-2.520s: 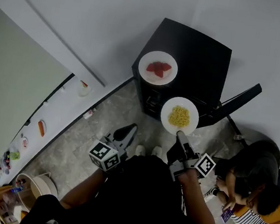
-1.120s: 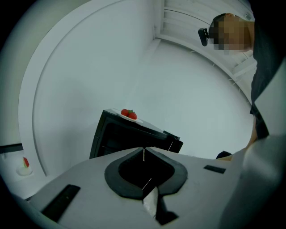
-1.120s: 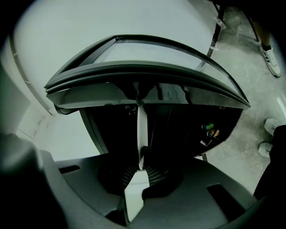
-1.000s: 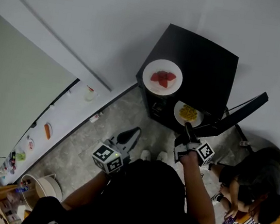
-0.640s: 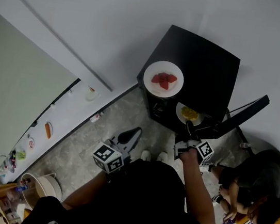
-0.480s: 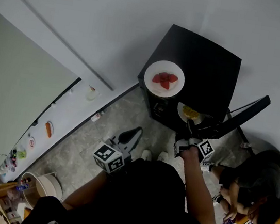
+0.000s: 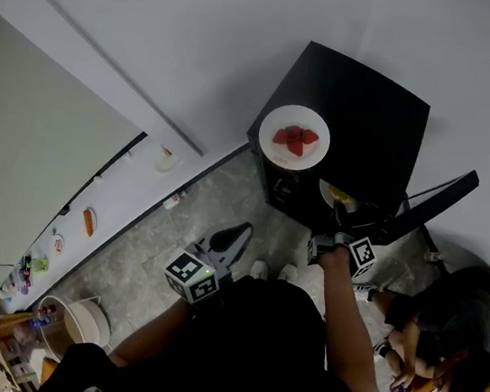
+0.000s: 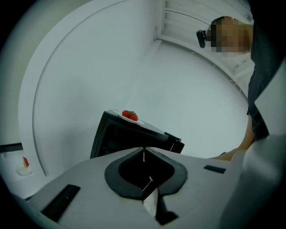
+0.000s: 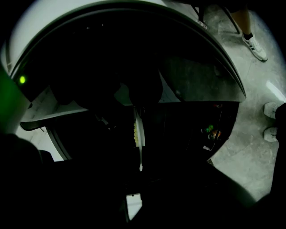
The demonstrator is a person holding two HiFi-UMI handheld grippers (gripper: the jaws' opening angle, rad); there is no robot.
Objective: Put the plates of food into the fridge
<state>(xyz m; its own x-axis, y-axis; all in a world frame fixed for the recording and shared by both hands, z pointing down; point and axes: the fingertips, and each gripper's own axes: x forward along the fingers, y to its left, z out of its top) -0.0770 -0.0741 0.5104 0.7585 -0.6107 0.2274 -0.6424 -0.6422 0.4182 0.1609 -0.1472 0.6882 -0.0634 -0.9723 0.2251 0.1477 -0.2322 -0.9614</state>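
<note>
A black mini fridge (image 7: 367, 108) is seen standing against the white wall with its door (image 7: 436, 203) swung open to the right. The right gripper (image 7: 340, 216) is held at the fridge's open front, and a white plate of yellow food (image 7: 336, 195) is pinched by its rim between the jaws, which have just been closing further on it. The plate is seen partly inside the fridge's dark compartment, under the top panel, with its near edge showing at the opening. In the right gripper view the same plate (image 9: 139, 134) is seen edge-on, running from the jaws into the dark interior, with the yellow food on its side facing left in that view. A second white plate, of strawberries (image 7: 294, 138), is seen resting on top of the fridge, near its front left corner. The left gripper (image 7: 237, 233) is held in front of the fridge, well apart from it and to the left of the right gripper; its jaws are pressed together with nothing between them. In the left gripper view the strawberries (image 8: 130, 115) are seen on the fridge's top, beyond the closed jaws.
</note>
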